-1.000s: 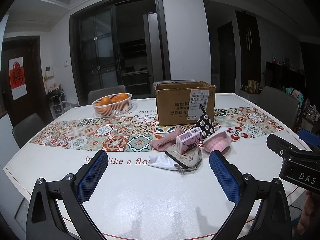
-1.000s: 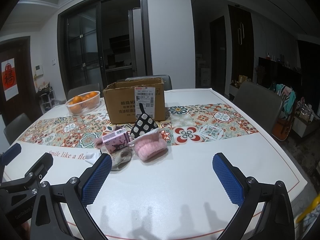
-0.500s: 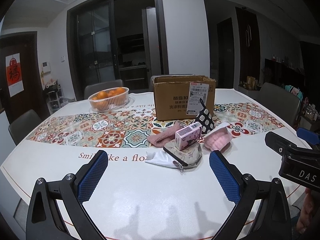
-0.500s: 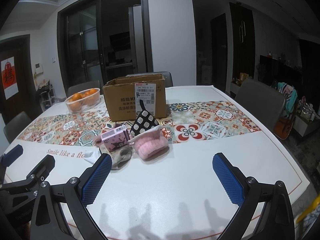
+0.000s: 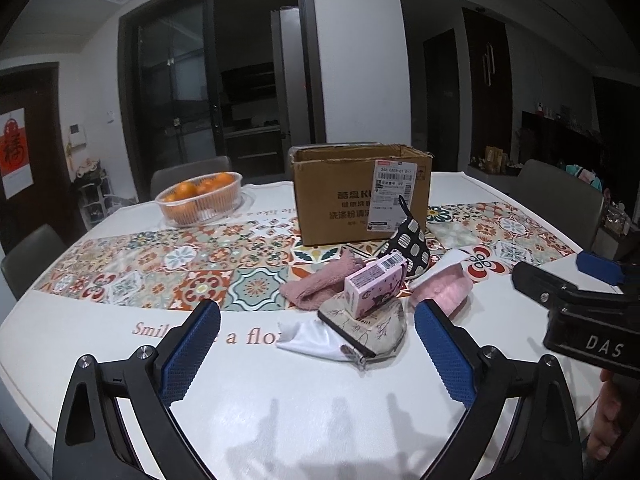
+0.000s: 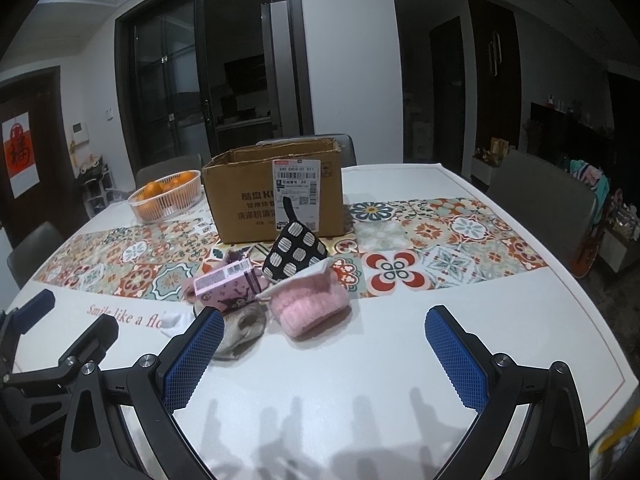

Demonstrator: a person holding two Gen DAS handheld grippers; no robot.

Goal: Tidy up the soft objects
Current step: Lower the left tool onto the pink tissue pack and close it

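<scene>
I am holding both claws above the near edge of the counter [image 6: 500,312], each spread wide and carrying nothing: the left claw [image 5: 316,356] is facing the pile, the right claw [image 6: 324,356] is sitting just right of it. No pickup has begun yet, I judge.

The soft things are lying in a heap mid-counter, in front of the cardboard box [image 5: 360,192]: a dusty-pink cloth [image 5: 308,284], a pouch [image 5: 368,326] with a pink carton [image 5: 374,286] resting on it, a white cloth [image 5: 308,338], a fluffy pink slipper [image 6: 308,304] and a spotted black mitt [image 6: 296,252] leaning against the box.

Next I would be moving one claw forward and down onto the nearest piece, probably the slipper, then narrowing it.

I cannot see inside the box. The pouch is half hidden behind my right claw's left finger, and the white cloth's shape is hard to read.
</scene>
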